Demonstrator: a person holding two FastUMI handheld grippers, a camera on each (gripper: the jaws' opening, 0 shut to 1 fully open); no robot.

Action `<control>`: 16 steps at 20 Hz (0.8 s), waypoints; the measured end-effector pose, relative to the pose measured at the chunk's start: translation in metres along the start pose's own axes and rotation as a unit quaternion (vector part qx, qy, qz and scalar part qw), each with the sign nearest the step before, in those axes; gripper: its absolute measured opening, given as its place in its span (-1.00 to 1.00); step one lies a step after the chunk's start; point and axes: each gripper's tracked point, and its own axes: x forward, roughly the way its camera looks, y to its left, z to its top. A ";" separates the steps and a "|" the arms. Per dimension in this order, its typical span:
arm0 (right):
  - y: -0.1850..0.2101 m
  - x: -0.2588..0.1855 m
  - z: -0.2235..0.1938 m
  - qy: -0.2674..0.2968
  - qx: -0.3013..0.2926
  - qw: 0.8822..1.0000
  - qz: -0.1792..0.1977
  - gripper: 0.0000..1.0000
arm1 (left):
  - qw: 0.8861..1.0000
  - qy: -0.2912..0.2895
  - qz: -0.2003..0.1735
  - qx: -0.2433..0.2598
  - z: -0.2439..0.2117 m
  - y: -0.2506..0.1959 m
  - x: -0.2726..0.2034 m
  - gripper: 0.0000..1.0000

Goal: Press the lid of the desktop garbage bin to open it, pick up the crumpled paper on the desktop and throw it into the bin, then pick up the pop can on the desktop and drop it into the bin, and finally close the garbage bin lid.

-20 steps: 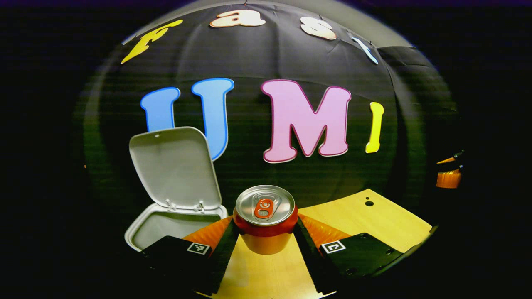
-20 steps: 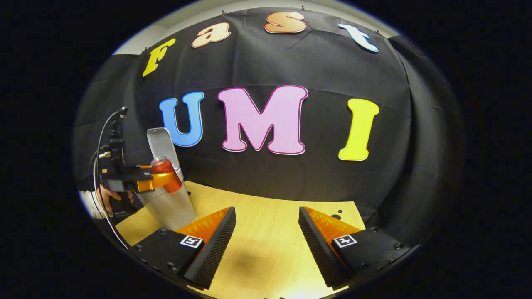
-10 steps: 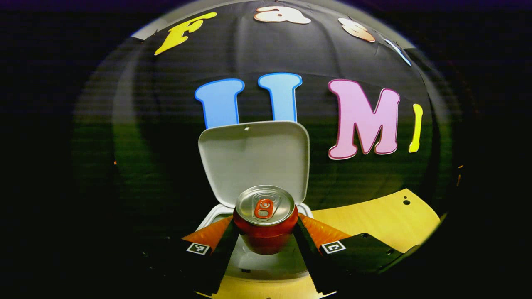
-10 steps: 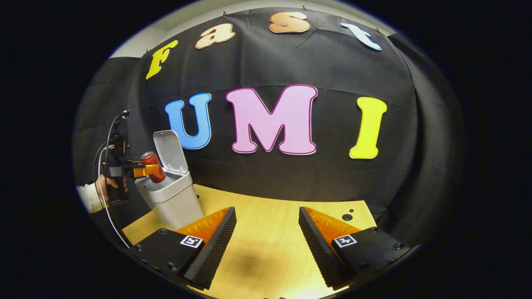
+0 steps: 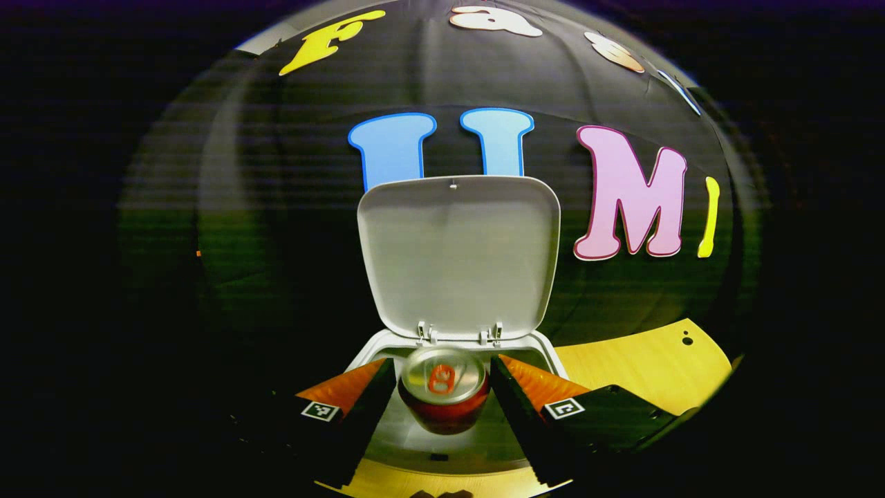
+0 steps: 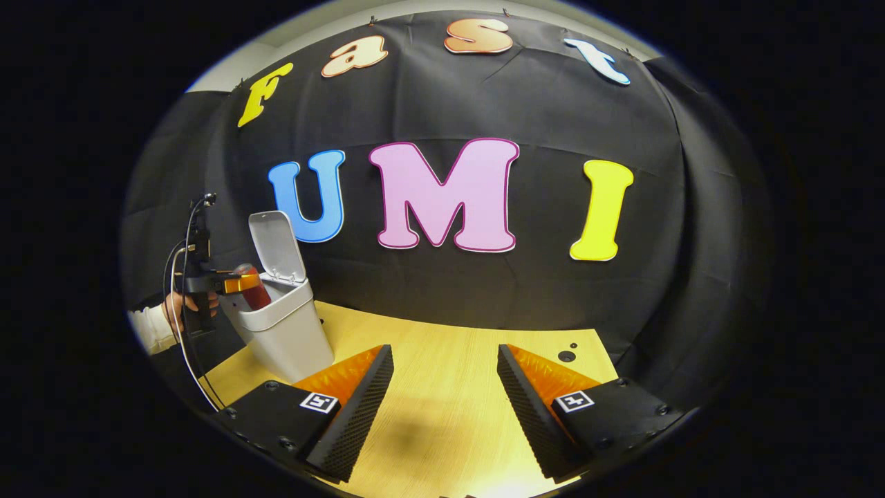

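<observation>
Left gripper view looks straight down its own fingers at the white plastic desktop garbage bin (image 5: 546,349), the landmark for everything else. Its flat rounded lid (image 5: 458,256) stands upright on two hinges at the bin's far rim, so the mouth is open.

Over that mouth sits the red aluminium pop can (image 5: 444,401) with its silver top and red pull tab, upright. The left gripper (image 5: 442,398) flanks the can closely on both sides, but whether the fingers press on it or have let go I cannot tell. In the right gripper view the can (image 6: 254,294) shows partly below the bin's rim (image 6: 276,325), with the left gripper (image 6: 238,283) level at the near side and a hand (image 6: 181,304) in a white sleeve behind it.

The right gripper (image 6: 442,408) hangs well to the right of the bin over the pale wooden desktop (image 6: 449,360), fingers apart with nothing between them.

Likely risks, as I judge them:
- The gripper sits close above the bin's front rim; lowering or pulling back carelessly could knock the light bin over or shove it.
- The upright lid is just behind the can; a push forward could tip it shut too soon.
- A tilted release could leave the can lodged across the mouth, blocking the lid from closing.

The crumpled paper is not something I can place.
</observation>
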 end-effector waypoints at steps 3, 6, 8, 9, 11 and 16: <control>0.001 -0.001 -0.003 0.000 -0.001 1.000 0.002 0.94 | 1.000 -0.015 -0.006 0.008 0.014 -0.005 -0.006 0.94; 0.001 0.000 -0.006 0.001 0.001 1.000 0.007 0.94 | 0.999 -0.044 -0.006 0.014 0.041 -0.006 -0.010 0.93; 0.000 0.002 -0.007 0.002 0.005 1.000 0.012 0.94 | 0.998 -0.069 -0.004 0.011 0.065 -0.006 -0.014 0.92; 0.000 0.002 -0.008 0.001 0.006 1.000 0.015 0.94 | 0.997 -0.082 0.001 0.014 0.076 -0.005 -0.015 0.92; -0.002 0.006 -0.012 0.003 0.004 1.000 0.022 0.94 | 0.993 -0.106 0.031 0.029 0.101 0.004 -0.011 0.92; -0.013 0.015 -0.021 0.019 0.011 0.999 0.031 0.94 | 0.977 -0.208 0.043 0.032 0.180 -0.001 -0.008 0.90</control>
